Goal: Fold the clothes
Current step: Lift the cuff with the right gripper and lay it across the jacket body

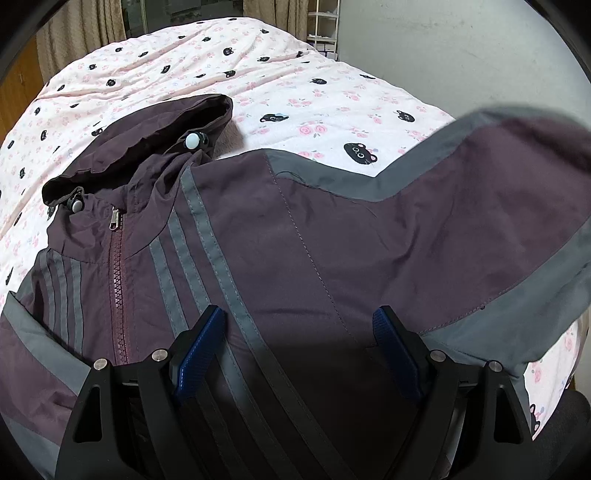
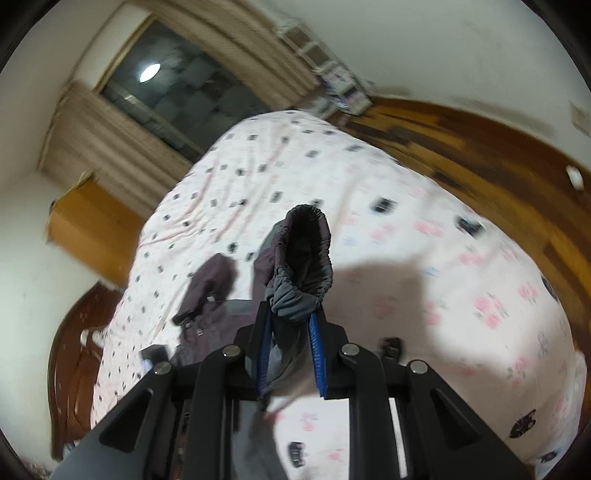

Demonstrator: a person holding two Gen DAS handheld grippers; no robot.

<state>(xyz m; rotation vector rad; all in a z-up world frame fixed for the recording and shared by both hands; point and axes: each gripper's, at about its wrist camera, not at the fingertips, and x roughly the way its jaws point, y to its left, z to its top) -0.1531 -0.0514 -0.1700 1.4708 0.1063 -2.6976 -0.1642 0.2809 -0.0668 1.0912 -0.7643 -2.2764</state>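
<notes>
A dark purple hooded jacket (image 1: pixel 280 236) with grey stripes and a zipper (image 1: pixel 119 280) lies front-up on the bed. Its hood (image 1: pixel 155 144) points to the far side. My left gripper (image 1: pixel 299 317) is open just above the jacket's chest, holding nothing. One sleeve (image 1: pixel 498 206) is lifted up to the right. In the right wrist view my right gripper (image 2: pixel 290 314) is shut on that sleeve's elastic cuff (image 2: pixel 304 258) and holds it in the air above the bed. The jacket's body (image 2: pixel 207 295) shows below, on the left.
The bed has a pink sheet (image 1: pixel 295 85) with black cat faces and roses. A window with beige curtains (image 2: pixel 110 147) is beyond the bed. A white shelf rack (image 1: pixel 325 26) stands by the wall. Wooden floor (image 2: pixel 480 155) lies right of the bed.
</notes>
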